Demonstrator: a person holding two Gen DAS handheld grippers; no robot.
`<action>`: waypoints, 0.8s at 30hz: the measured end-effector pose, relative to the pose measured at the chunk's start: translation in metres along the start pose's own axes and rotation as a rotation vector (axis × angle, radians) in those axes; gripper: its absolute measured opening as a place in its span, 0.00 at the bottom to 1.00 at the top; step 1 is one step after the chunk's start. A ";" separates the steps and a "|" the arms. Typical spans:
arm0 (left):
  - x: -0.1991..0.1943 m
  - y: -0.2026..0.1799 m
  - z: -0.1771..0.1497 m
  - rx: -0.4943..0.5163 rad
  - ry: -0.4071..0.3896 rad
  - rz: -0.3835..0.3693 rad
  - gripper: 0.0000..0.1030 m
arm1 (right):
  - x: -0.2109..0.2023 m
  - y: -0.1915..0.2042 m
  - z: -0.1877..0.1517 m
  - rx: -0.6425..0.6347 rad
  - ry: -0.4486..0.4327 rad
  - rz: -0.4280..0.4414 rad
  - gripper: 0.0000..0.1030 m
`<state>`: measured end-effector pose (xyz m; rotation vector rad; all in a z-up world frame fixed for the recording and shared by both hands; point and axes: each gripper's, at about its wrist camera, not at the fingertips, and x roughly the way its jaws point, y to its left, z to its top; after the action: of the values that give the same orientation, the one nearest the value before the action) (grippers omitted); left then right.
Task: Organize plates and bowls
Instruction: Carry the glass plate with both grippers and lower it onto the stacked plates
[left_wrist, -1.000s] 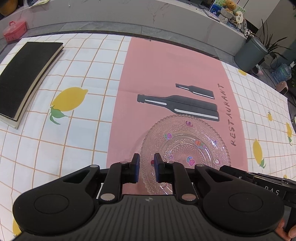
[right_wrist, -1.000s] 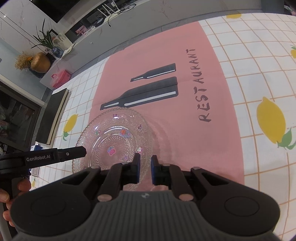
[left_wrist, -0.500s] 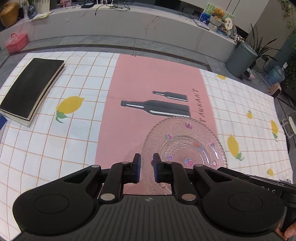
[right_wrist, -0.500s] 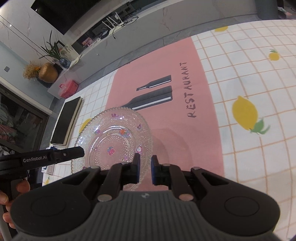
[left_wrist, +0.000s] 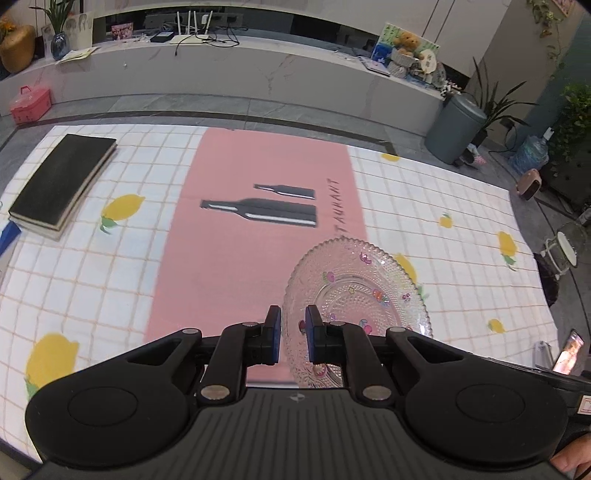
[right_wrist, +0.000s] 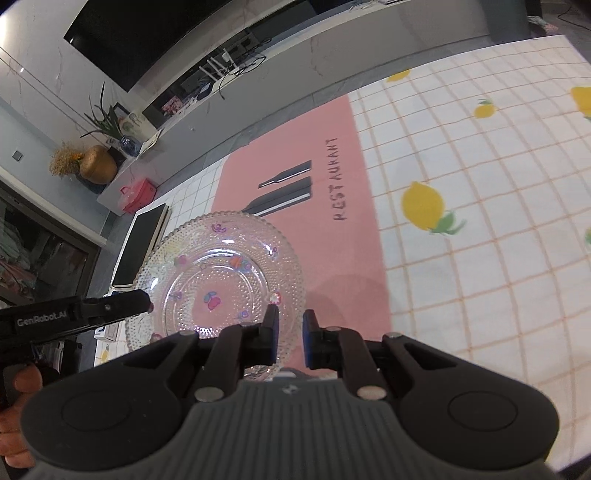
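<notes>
A clear beaded glass plate (left_wrist: 354, 291) with small coloured stickers hangs above the lemon-print tablecloth (left_wrist: 92, 280), and its shadow falls on the pink mat (right_wrist: 347, 291). My left gripper (left_wrist: 293, 332) is shut on the plate's near left rim, which runs between its blue pads. In the right wrist view the same plate (right_wrist: 218, 280) fills the middle, with my right gripper (right_wrist: 290, 328) shut on its near right rim. The left gripper's black tip (right_wrist: 142, 300) meets the plate's opposite edge there. A hand shows behind each gripper.
A black pad or book (left_wrist: 62, 181) lies at the cloth's far left, and a blue object (left_wrist: 9, 236) pokes in beside it. The pink restaurant mat (left_wrist: 258, 240) runs down the middle. A grey bin (left_wrist: 458, 125) and a wire stand with a white dish (left_wrist: 565, 247) sit off the cloth to the right.
Both grippers rose with the plate held between them. The plate left the pink mat and drifted right towards the lemon cloth; the table now looks farther away.
</notes>
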<state>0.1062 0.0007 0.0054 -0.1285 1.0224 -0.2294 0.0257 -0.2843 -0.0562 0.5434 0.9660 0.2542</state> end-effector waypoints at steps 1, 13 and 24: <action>-0.001 -0.005 -0.005 0.000 0.000 -0.008 0.14 | -0.005 -0.004 -0.003 0.002 -0.003 -0.007 0.11; 0.024 -0.036 -0.080 -0.048 0.095 -0.076 0.14 | -0.036 -0.064 -0.054 0.051 0.020 -0.117 0.10; 0.046 -0.016 -0.126 -0.116 0.150 -0.038 0.14 | -0.012 -0.067 -0.079 0.015 0.062 -0.153 0.08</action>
<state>0.0197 -0.0259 -0.0944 -0.2389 1.1837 -0.2166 -0.0488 -0.3207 -0.1196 0.4749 1.0650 0.1277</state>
